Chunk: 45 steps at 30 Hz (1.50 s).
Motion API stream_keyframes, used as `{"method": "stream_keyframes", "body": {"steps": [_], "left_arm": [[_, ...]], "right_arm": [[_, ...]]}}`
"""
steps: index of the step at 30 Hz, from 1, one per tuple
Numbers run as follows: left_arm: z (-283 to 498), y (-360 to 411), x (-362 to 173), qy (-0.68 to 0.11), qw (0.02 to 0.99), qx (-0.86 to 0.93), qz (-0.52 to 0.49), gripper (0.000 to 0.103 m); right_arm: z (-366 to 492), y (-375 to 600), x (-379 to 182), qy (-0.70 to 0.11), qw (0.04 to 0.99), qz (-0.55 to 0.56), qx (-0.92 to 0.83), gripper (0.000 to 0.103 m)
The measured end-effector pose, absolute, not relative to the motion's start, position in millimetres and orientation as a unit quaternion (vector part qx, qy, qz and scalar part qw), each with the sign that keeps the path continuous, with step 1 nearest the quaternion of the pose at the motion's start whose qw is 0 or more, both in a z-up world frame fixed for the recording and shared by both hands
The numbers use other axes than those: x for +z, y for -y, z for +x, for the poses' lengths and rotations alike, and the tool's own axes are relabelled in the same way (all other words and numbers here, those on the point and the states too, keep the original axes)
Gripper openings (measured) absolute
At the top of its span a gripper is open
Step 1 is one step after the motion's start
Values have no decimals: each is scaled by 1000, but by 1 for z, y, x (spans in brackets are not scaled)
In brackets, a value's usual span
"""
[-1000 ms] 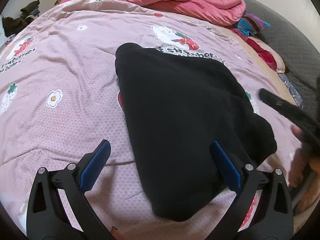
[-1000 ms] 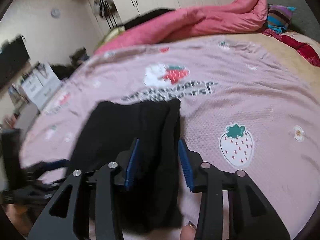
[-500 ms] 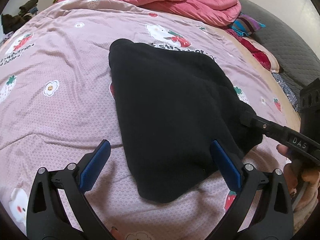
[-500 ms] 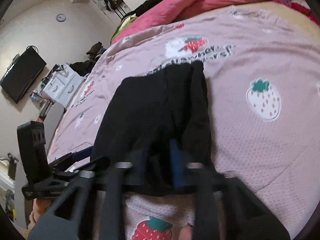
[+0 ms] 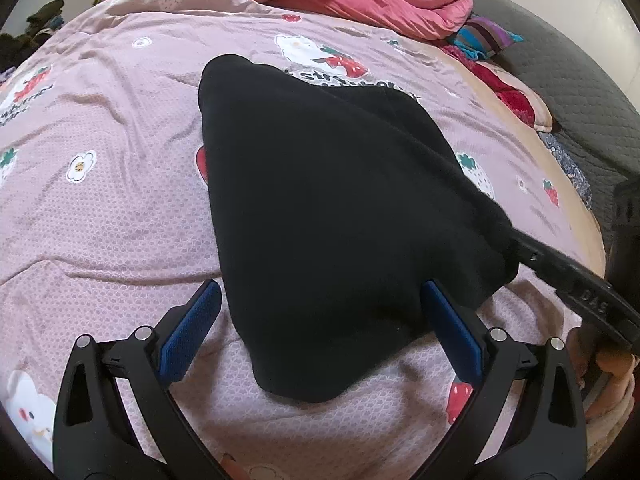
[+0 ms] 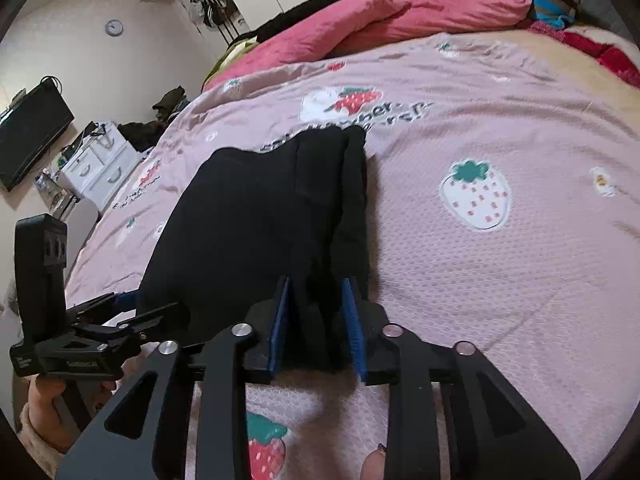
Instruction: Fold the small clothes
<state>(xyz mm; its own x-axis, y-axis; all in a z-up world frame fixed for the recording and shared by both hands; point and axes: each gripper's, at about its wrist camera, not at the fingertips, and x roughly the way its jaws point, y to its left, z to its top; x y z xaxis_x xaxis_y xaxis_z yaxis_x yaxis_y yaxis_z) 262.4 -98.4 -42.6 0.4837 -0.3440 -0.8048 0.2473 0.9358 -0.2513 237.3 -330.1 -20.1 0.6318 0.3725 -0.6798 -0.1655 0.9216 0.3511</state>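
The black garment (image 5: 332, 200) lies on the bed's pink strawberry sheet (image 5: 120, 184). The left gripper (image 5: 320, 320) spreads wide over its near edge; the right gripper (image 6: 316, 320) pinches its bunched right edge.

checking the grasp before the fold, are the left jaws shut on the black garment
No, the left gripper has its jaws spread wide either side of the black garment, not pinching it.

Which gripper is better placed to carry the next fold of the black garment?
Right. The right gripper is shut on the black fabric garment's near edge, ready to lift it. The left gripper is open, straddling the garment's near corner without gripping it.
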Motion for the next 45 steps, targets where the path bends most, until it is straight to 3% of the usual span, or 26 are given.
{"method": "stream_keyframes", "body": {"steps": [7, 9, 11, 13, 18, 45], "left_arm": [[259, 97, -38, -474, 862, -170, -53, 94], [257, 96, -36, -472, 863, -170, -52, 94], [255, 95, -34, -470, 865, -170, -51, 94], [252, 94, -31, -467, 866, -170, -52, 94], [243, 91, -20, -452, 874, -169, -50, 94], [146, 53, 27, -356, 918, -169, -42, 94]], "right_arm": [[217, 332, -6, -366, 916, 103, 125, 50], [208, 331, 1, -353, 922, 99, 121, 61], [202, 331, 7, -341, 928, 93, 119, 64], [192, 329, 15, -325, 936, 80, 109, 78], [171, 327, 32, -286, 952, 66, 85, 94], [81, 292, 53, -216, 975, 14, 55, 99]]}}
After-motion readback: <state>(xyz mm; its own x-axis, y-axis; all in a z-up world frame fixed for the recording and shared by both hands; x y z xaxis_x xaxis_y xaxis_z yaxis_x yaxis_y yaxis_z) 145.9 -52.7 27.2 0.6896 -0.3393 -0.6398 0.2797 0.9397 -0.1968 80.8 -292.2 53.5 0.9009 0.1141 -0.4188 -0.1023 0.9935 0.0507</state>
